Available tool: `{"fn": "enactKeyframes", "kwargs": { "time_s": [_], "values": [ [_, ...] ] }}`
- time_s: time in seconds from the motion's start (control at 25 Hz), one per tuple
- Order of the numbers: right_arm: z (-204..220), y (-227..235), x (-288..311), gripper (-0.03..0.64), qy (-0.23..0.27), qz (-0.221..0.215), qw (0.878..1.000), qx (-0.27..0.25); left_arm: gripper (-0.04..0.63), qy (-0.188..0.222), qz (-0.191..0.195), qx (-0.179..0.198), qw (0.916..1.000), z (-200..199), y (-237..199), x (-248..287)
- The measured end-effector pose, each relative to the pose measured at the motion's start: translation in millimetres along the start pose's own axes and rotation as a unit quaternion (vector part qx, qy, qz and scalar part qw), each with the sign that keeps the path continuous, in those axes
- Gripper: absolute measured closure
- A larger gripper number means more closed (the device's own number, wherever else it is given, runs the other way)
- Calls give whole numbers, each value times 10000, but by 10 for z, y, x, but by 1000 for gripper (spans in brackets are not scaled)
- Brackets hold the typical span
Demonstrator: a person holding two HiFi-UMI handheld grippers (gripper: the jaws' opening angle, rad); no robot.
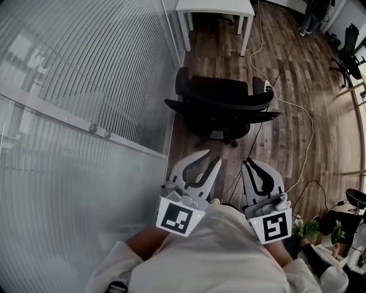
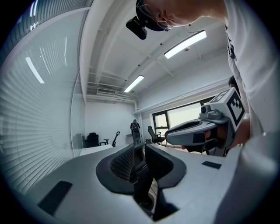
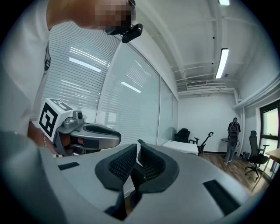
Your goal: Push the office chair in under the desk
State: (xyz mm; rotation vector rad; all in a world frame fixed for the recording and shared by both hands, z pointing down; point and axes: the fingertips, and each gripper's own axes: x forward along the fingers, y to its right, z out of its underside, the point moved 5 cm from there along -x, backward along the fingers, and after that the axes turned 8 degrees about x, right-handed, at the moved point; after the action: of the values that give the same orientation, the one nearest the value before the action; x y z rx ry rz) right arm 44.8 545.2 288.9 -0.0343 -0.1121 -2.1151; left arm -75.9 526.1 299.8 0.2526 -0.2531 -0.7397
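- Head view: the chair [image 1: 223,106] stands out on the floor [image 1: 286,86], apart from the white surface [image 1: 214,7] and between it and the two grippers. A cable [image 1: 297,109] trails past it.
- Left gripper view: the left gripper [image 2: 139,146] has its jaws pressed together with nothing between them.
- Right gripper view: the right gripper [image 3: 136,146] is likewise closed and empty.
- Only the gripper views show the ceiling lights [image 2: 186,43]. The standing person [image 3: 232,140] is clearest in the right gripper view.
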Motion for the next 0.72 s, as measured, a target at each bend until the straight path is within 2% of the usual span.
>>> {"fn": "enactKeyframes", "kwargs": {
  "time_s": [0.44, 0.72],
  "values": [
    [26, 66, 607, 577, -210, 212, 9990, -331, 515, -72, 179, 166, 9997, 329, -576, 232],
    [77, 238, 827, 508, -430, 359, 9962, -674, 492, -232, 217, 389, 9987, 524, -803, 422]
  ]
}}
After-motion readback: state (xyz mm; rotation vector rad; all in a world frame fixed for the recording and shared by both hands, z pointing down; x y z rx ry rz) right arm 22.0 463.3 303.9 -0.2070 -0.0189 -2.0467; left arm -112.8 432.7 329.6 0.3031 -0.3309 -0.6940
